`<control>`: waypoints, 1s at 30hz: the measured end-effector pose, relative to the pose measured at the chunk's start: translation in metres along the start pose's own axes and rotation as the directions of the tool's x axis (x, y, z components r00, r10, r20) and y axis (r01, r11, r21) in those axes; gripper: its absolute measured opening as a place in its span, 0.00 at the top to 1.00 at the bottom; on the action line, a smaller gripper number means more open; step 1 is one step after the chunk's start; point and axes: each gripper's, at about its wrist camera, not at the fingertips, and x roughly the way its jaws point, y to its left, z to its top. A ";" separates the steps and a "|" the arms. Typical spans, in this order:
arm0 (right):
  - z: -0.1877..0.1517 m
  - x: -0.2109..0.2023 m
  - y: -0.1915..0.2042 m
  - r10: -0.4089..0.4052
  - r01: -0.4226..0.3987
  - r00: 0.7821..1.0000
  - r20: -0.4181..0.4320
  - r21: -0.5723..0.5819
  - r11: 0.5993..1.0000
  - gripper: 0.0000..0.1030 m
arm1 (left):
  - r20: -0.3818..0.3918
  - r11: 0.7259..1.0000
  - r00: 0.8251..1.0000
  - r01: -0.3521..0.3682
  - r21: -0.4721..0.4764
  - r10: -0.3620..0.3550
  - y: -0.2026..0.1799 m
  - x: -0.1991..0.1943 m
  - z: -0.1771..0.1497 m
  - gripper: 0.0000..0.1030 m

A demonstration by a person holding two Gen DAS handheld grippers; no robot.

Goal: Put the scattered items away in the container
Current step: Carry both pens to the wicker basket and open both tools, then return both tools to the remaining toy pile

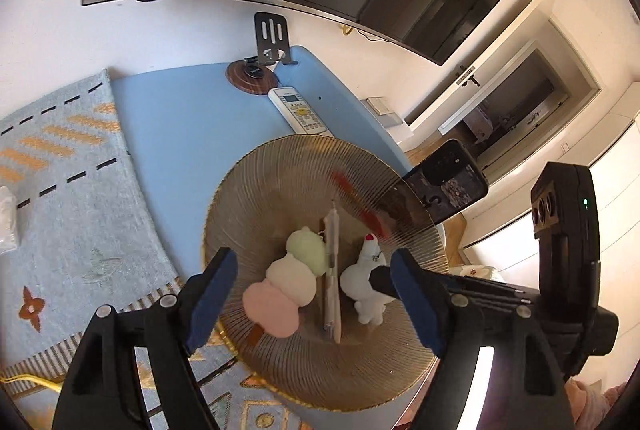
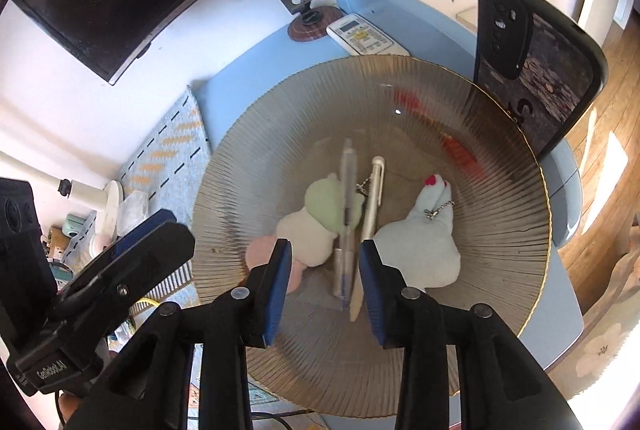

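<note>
1. A ribbed amber glass plate [image 1: 280, 198] with a gilt rim is seen on a pale blue tabletop [image 1: 180, 134]; every other position is given from this plate
2. In the middle of the plate a plush skewer toy [image 1: 288, 286] is laid, made of a green, a cream and a pink ball in a row, with a brown stick end at the pink ball
3. Just beside the toy, toward the plate's centre line, two pens are laid side by side: a clear-barrelled pen [image 2: 347, 218], which partly overlaps the green ball, and a cream pen [image 2: 372, 202]
4. On the other side of the pens a white plush chicken [image 2: 420, 246] with a red comb and a small bead chain is laid, also inside the plate
5. The left gripper [image 1: 316, 298] is held over the plate's near part with its blue-padded fingers [image 1: 212, 298] spread wide, and nothing is gripped between them
6. The right gripper [image 2: 322, 286] is held low over the pens, its fingers set narrowly apart on either side of the clear pen's near end; whether the pads touch the pen cannot be told
7. A phone in a dark case [image 2: 536, 70] is propped at the plate's far right edge
8. Beyond the plate's far rim a white remote control [image 1: 300, 110] is laid, and past it a black phone stand [image 1: 272, 40] on a round wooden base
9. To the left of the plate a patterned woven mat [image 1: 60, 166] is spread, and its corner is tucked beneath the plate's near-left rim
</note>
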 end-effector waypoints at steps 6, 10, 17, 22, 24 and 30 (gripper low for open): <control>-0.015 -0.003 0.064 0.054 -0.052 0.998 0.027 -0.072 0.996 0.49 | 0.045 0.992 0.995 -0.087 -0.090 0.091 0.053 -0.076 -0.039 0.25; -0.035 0.012 0.121 0.088 -0.090 0.996 -0.021 -0.128 0.988 0.48 | 0.067 0.975 0.986 -0.139 -0.171 0.152 0.101 -0.126 -0.065 0.25; -0.086 0.031 0.234 0.127 -0.150 0.987 -0.096 -0.285 0.947 0.48 | 0.131 0.927 0.953 -0.225 -0.300 0.273 0.196 -0.214 -0.104 0.25; -0.116 0.046 0.294 0.148 -0.185 0.980 -0.133 -0.330 0.926 0.48 | 0.130 0.867 0.922 -0.285 -0.409 0.364 0.273 -0.269 -0.140 0.25; -0.124 0.054 0.312 0.167 -0.207 0.975 -0.149 -0.322 0.924 0.48 | 0.118 0.848 0.901 -0.339 -0.407 0.417 0.298 -0.286 -0.154 0.25; -0.144 0.053 0.345 0.168 -0.200 0.978 -0.121 -0.341 0.918 0.48 | 0.024 0.888 0.920 -0.371 -0.271 0.392 0.344 -0.283 -0.159 0.25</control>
